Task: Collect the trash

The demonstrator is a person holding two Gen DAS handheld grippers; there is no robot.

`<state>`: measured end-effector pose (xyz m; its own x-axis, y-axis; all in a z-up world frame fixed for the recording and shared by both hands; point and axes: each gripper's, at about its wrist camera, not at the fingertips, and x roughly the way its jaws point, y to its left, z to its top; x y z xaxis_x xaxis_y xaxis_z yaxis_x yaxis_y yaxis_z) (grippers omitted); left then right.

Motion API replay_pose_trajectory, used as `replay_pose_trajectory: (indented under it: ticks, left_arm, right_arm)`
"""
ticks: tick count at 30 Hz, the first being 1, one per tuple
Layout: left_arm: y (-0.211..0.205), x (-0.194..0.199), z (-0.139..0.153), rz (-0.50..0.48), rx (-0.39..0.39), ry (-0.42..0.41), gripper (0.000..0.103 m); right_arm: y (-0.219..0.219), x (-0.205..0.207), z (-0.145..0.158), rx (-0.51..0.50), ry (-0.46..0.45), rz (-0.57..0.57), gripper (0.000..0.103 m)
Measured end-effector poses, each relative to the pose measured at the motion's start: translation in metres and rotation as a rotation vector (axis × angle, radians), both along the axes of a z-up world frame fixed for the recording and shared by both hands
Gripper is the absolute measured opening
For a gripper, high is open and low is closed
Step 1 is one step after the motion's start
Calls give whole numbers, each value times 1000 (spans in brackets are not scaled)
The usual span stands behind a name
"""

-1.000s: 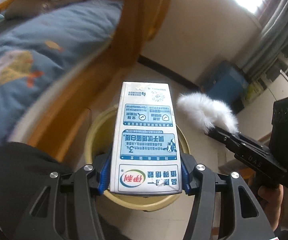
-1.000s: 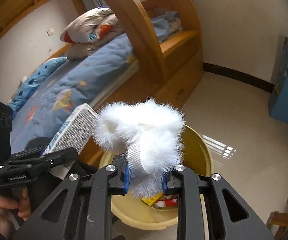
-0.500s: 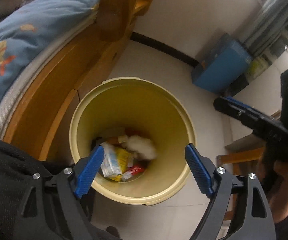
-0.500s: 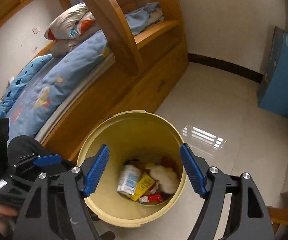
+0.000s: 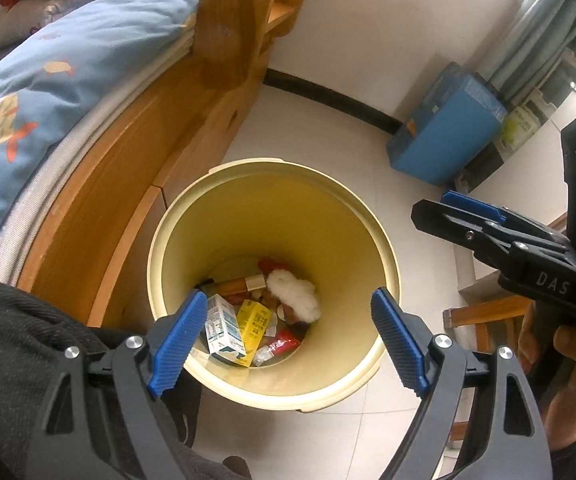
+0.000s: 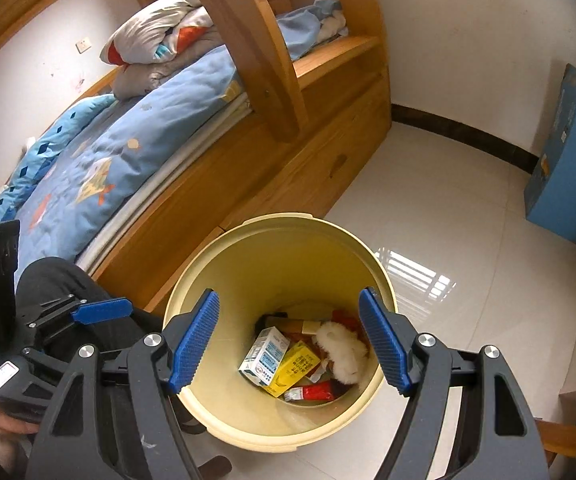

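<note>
Two hand-held grippers, left (image 5: 289,344) and right (image 6: 289,344), spread empty over bin (image 6: 272,236), "DAS" on right one.

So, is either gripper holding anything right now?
No. Left gripper and right gripper are open and empty above the bin.

A wooden bed (image 6: 295,168) with blue patterned bedding (image 6: 100,184) stood on a glossy pale tiled floor (image 6: 467,208). White walls (image 6: 467,40) carried dark skirting (image 6: 463,132). A blue box (image 6: 567,176) stood against the wall; window light reflected off the tiles.
</note>
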<state>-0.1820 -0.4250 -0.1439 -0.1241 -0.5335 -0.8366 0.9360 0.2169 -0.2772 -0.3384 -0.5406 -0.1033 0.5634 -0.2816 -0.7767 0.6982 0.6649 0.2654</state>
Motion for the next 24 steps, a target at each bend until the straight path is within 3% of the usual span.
replay_pose_trajectory:
  ticks: [10, 17, 24]
  left_arm:
    - [8, 4, 12, 23, -64, -15, 84]
    - [43, 24, 51, 108, -182, -143, 84]
    - [113, 69, 99, 315, -288, -296, 90]
  right_arm:
    - [17, 14, 28, -55, -30, 34, 71]
    - [38, 44, 64, -103, -115, 108, 71]
    - [71, 105, 92, -173, -204, 182, 71]
